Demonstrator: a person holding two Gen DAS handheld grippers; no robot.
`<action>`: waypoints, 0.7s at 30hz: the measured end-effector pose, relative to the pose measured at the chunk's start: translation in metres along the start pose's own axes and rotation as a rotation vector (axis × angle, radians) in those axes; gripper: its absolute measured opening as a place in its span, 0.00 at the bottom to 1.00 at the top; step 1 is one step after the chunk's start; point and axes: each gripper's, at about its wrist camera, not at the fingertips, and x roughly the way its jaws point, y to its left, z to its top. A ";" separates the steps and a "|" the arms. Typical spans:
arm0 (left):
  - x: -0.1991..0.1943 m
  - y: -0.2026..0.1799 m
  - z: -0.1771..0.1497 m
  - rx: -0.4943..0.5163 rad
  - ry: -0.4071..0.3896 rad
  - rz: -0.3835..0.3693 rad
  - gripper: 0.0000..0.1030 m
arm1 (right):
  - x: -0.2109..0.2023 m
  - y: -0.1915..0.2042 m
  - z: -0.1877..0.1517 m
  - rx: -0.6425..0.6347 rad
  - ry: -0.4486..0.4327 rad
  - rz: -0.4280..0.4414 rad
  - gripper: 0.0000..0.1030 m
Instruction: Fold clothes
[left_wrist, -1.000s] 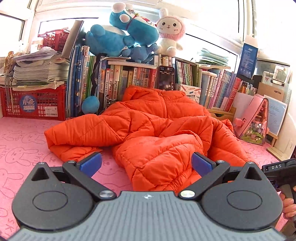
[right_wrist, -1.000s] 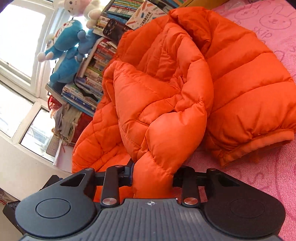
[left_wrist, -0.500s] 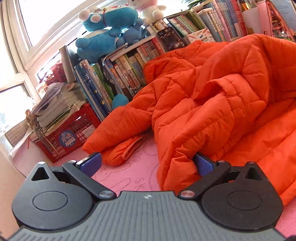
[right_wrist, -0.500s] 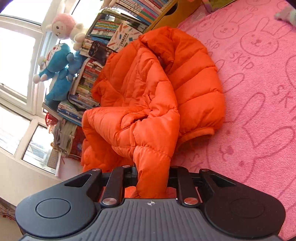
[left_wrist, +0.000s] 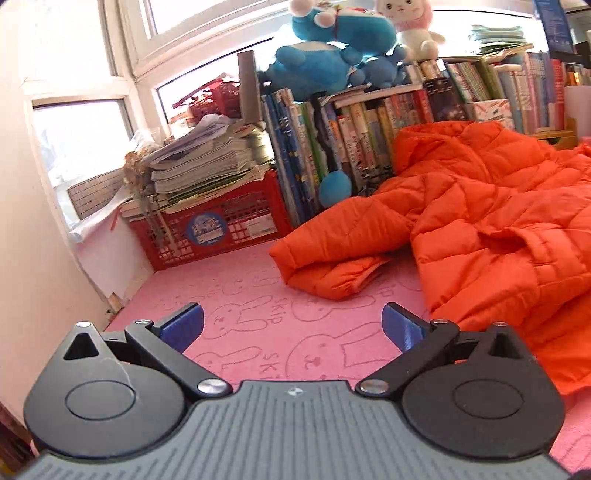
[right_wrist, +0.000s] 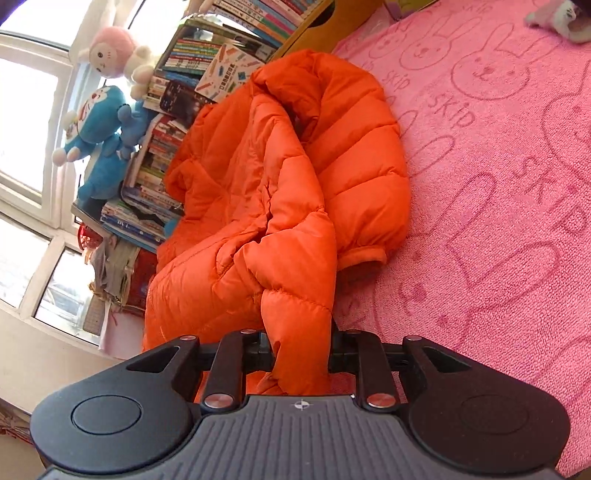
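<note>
An orange puffer jacket (left_wrist: 491, 229) lies crumpled on a pink bunny-print mat (left_wrist: 258, 332); one sleeve (left_wrist: 332, 254) stretches left towards the books. My left gripper (left_wrist: 291, 326) is open and empty over bare mat, left of the jacket's hem. In the right wrist view the jacket (right_wrist: 280, 192) is pulled towards the camera. My right gripper (right_wrist: 301, 354) is shut on a fold of its edge, and the fabric hides the fingertips.
A red crate (left_wrist: 214, 229) with stacked papers stands at the back left against the wall. A row of books (left_wrist: 369, 147) with plush toys (left_wrist: 332, 48) on top runs behind the jacket. Pink mat (right_wrist: 498, 184) extends to the right of the jacket.
My left gripper has drawn back left off the jacket hem and now hovers over bare mat. My right gripper has pulled its held fold further, stretching the jacket out.
</note>
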 end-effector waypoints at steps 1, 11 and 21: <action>-0.008 -0.011 0.003 0.049 -0.018 -0.033 1.00 | 0.001 0.000 0.000 0.000 0.001 -0.004 0.26; 0.035 -0.125 0.003 0.343 0.044 0.029 1.00 | 0.003 0.008 -0.007 -0.021 -0.010 -0.043 0.33; 0.005 -0.013 0.018 -0.025 0.044 0.034 1.00 | 0.000 0.005 -0.007 -0.016 -0.024 -0.030 0.37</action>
